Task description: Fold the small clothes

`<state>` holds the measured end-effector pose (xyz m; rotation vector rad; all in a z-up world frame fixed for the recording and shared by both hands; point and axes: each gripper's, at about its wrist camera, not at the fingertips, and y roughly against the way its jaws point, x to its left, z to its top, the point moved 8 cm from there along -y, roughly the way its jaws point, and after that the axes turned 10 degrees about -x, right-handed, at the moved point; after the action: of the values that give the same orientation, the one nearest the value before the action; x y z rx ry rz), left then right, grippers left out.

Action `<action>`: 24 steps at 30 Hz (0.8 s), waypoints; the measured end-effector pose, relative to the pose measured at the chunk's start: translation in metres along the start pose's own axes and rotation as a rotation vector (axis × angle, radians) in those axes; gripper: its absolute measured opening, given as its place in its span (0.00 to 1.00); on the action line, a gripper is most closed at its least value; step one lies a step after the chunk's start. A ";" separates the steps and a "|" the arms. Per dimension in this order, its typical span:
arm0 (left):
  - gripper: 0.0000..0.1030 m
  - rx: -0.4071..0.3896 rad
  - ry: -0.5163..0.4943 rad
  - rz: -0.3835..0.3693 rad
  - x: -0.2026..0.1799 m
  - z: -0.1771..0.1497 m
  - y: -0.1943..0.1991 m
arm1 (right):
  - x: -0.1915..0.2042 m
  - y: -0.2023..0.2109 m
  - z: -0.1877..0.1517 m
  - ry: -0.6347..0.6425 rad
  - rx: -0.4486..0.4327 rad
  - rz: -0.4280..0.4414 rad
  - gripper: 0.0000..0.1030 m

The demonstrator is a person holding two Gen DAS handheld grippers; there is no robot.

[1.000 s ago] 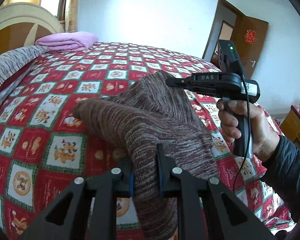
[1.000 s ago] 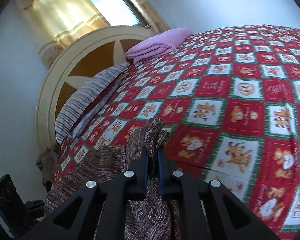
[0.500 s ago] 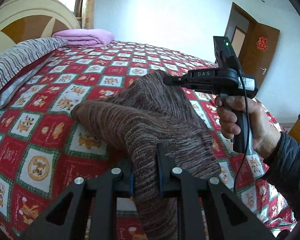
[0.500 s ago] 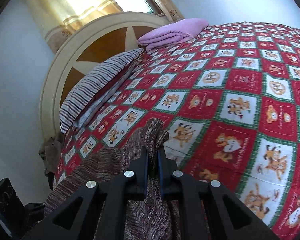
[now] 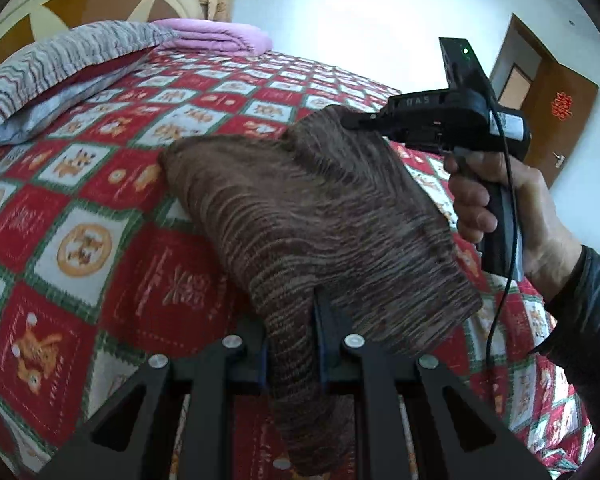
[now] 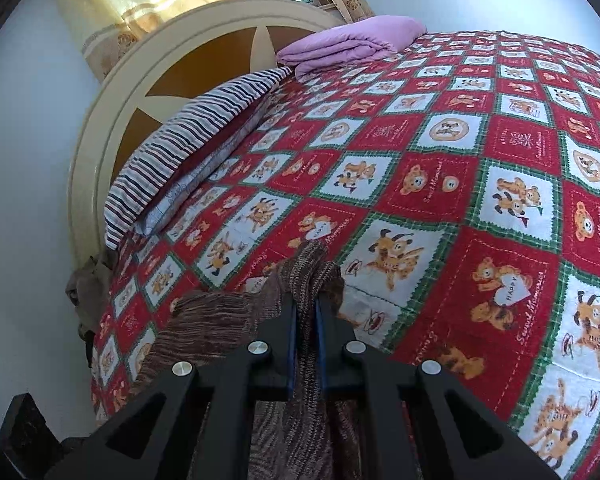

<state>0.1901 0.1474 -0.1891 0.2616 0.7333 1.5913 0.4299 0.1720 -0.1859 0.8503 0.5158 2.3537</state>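
A brown striped knit garment hangs stretched between both grippers above a red patchwork bedspread. My left gripper is shut on one bunched corner of it at the bottom of the left wrist view. In that same view the right gripper, held by a person's hand, pinches the far upper corner. Seen from the right wrist, my right gripper is shut on a gathered fold of the garment, which drapes down to the left over the bedspread.
A striped pillow and a folded purple blanket lie at the head of the bed by a round cream headboard. A crumpled brown cloth sits at the bed's corner. A wooden door is at the far right.
Both grippers have carried the garment lower and further over the bed toward the pillow end; the bedspread squares look larger and nearer. Both grips stay as they were.
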 end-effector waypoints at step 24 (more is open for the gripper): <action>0.72 -0.143 -0.218 0.280 0.037 0.038 -0.016 | -0.046 -0.013 -0.028 -0.043 0.071 -0.143 0.12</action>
<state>0.2178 0.1945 -0.1780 0.4399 0.4246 1.8358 0.4450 0.1482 -0.2342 0.8645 0.6248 2.1941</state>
